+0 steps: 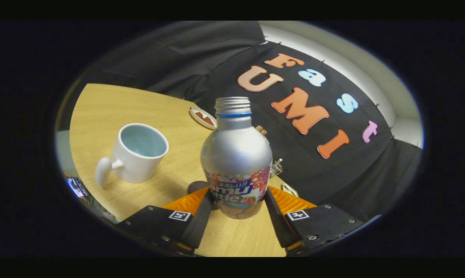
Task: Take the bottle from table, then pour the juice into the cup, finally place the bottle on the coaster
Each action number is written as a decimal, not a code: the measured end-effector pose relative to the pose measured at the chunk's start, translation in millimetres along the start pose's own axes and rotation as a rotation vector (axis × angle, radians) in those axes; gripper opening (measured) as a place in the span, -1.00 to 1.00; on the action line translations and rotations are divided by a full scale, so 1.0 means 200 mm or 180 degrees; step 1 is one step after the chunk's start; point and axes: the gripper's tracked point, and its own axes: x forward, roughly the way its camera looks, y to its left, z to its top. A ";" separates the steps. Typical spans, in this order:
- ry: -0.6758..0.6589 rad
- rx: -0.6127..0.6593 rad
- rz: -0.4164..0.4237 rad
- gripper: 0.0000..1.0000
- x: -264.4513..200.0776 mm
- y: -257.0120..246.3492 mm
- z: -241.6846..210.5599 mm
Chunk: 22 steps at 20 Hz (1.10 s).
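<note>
Gripping bottle [236, 162] low on its label, both fingers [201, 216] pressed vs. its sides; gripper [237, 206] clenched on it. Uncapped, tilted w/ view, base seemingly just off table [101, 104]. Cup [139, 152] nearby, beside bottle, handle toward fingers. Small dish [202, 117] beyond bottle, partly hidden; contents unclear. Dark patch behind bottle base — can't ID.

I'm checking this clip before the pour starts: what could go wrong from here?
1. The gripper is shut on the bottle low on its body, so the tall bottle may swivel or slip when tipped.
2. The bottle's mouth has no cap, so a quick swing toward the cup could spill juice on the table.
3. The cup stands off to the side with its handle toward the gripper; the bottle could knock it.
</note>
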 end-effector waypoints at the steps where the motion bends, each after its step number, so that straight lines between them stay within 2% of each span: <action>1: -0.0019 -0.0111 -0.0030 0.50 0.00 0.00 0.02; 12: -0.0236 -0.1332 -0.0484 0.50 0.02 -0.11 0.14; 22: -0.0329 -0.1955 -0.0708 0.49 0.00 -0.17 0.21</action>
